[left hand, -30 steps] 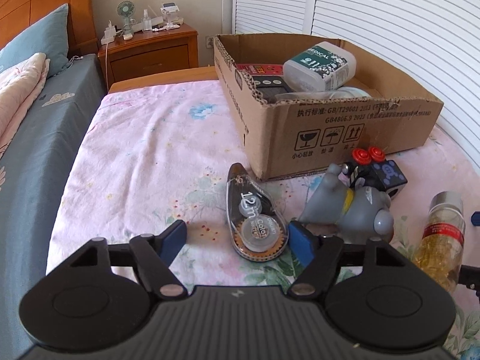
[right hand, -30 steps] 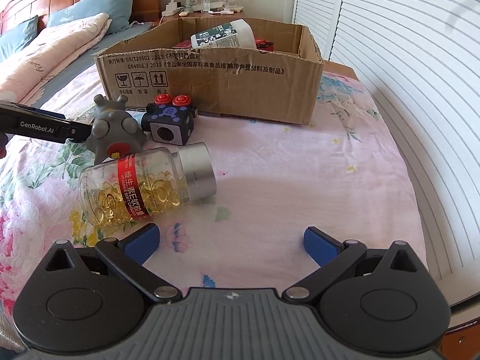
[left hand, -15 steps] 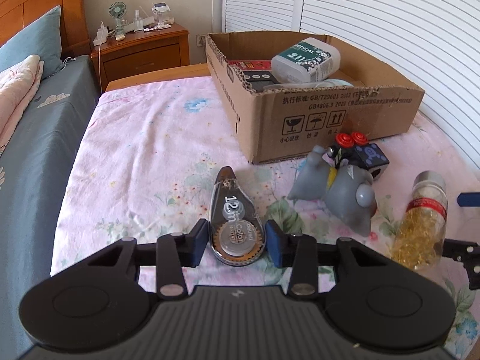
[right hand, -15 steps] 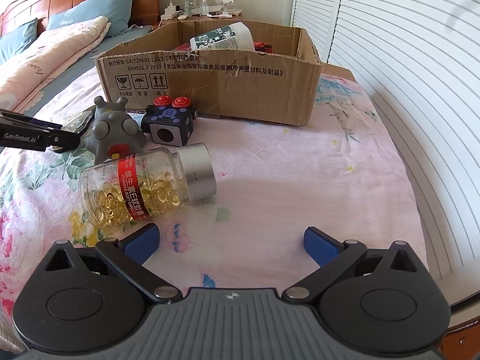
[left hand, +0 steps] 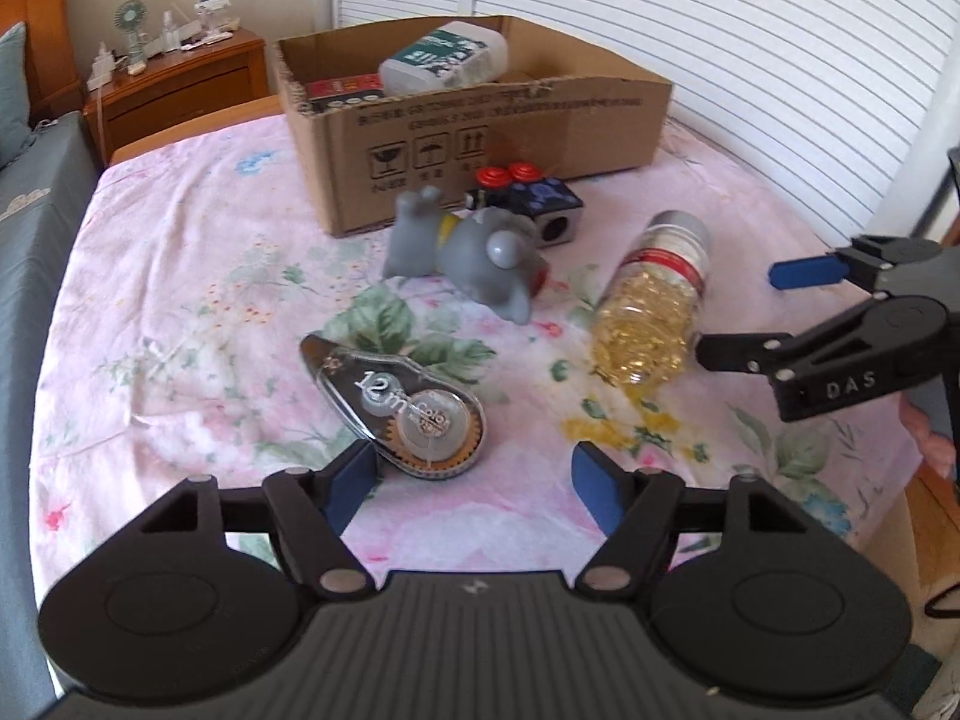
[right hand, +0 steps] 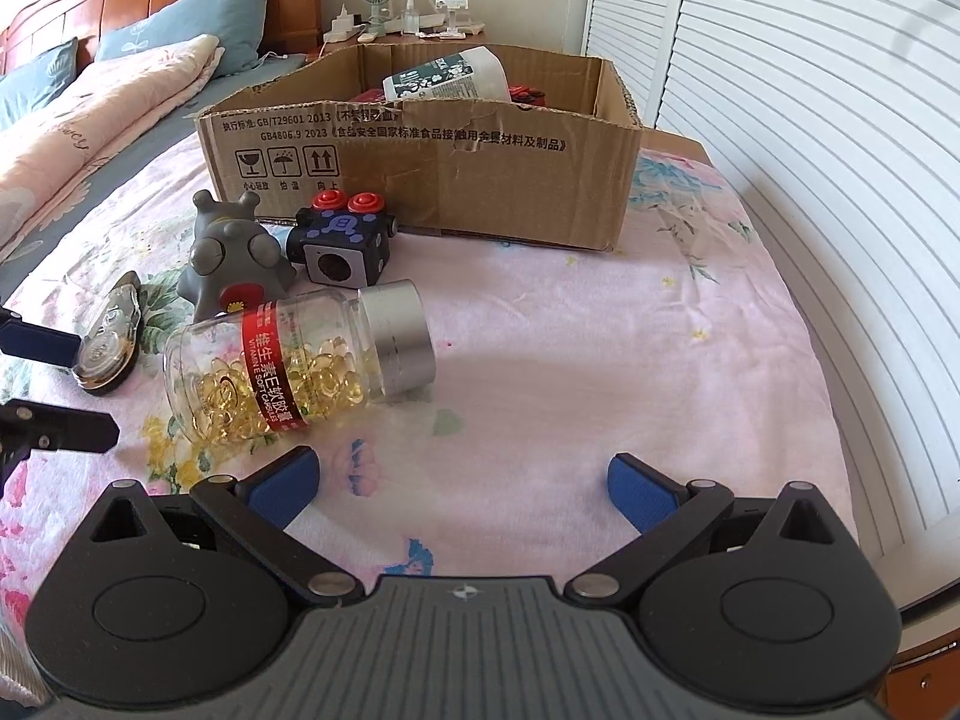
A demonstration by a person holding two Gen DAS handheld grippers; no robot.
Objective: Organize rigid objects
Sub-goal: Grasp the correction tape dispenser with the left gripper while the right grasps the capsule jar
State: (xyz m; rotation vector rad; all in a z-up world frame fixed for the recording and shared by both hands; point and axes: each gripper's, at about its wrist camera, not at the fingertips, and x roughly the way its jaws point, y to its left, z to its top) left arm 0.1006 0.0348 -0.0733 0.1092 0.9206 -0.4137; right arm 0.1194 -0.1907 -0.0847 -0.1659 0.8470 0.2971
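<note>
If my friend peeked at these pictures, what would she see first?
Probably the clear bottle of yellow capsules, lying on its side on the flowery pink bedspread just ahead of the open right gripper. Next, the grey toy creature and the dark cube with two red buttons sitting in front of the big cardboard box. Off to the left, a correction tape dispenser lies by the open left gripper.
</note>
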